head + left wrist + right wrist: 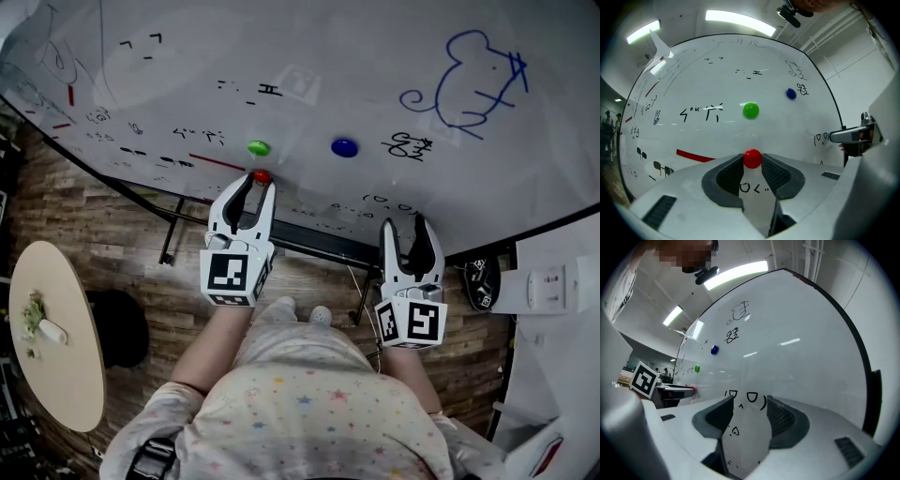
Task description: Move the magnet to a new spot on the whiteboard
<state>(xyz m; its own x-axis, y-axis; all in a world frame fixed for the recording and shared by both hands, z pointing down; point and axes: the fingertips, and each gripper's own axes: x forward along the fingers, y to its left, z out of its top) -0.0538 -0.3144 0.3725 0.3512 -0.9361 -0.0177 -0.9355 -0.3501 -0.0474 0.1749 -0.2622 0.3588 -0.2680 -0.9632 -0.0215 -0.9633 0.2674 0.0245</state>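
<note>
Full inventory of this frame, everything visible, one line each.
whiteboard: 1, white with marker scribbles, fills the upper head view
red magnet: 1, red, on the board, pinched at the left gripper's tips
green magnet: 1, green, above the red one
blue magnet: 1, blue, right of the green
blue drawing: 1, blue, board's upper right
round table: 1, beige, far left
floor: wood-brown, below the board
left gripper: 1, white, closed on the red magnet
right gripper: 1, white, open, empty, at the board
</note>
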